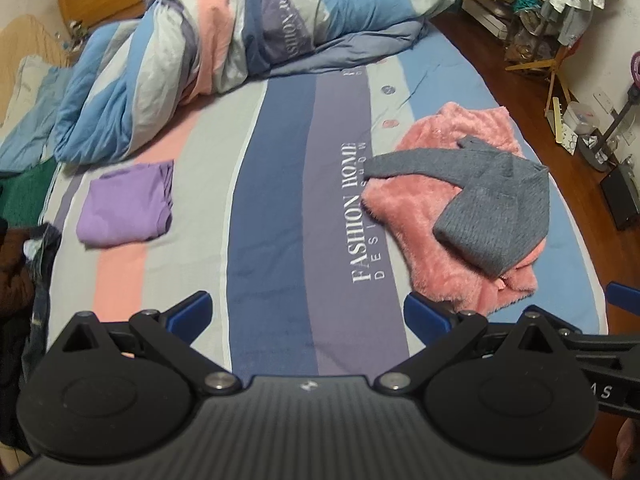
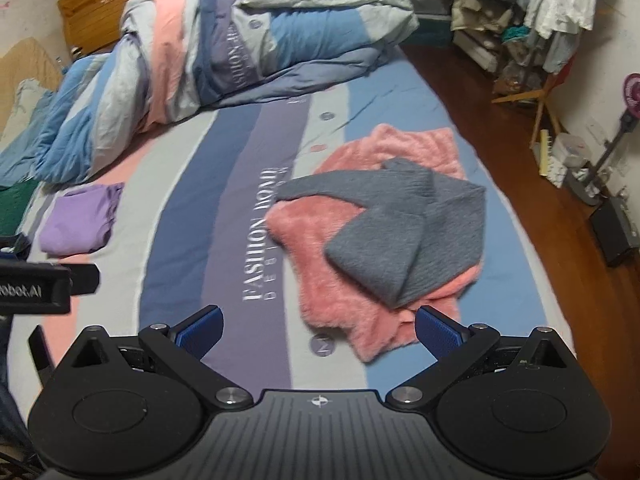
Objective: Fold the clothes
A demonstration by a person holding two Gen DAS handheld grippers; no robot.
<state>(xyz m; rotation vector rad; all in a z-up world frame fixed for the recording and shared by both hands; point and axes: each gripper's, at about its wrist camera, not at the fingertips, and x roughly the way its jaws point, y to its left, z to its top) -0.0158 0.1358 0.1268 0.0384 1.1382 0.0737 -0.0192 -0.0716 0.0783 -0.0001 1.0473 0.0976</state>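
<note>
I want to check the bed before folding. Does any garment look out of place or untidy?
Yes. The grey sweater lies crumpled across the pink fleece, one sleeve stretched toward the middle of the bed. Both are unfolded, while the purple garment beside them is neatly folded. The duvet is bunched up.

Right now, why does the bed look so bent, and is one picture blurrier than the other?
Left wrist view: sharp; the fisheye lens bows the bed edges outward, and the lettering reads crisply. Right wrist view: same bowing, but softer, with the lettering and grey sweater smeared, probably by motion. Both: dim, warm indoor light, no glare.
</note>
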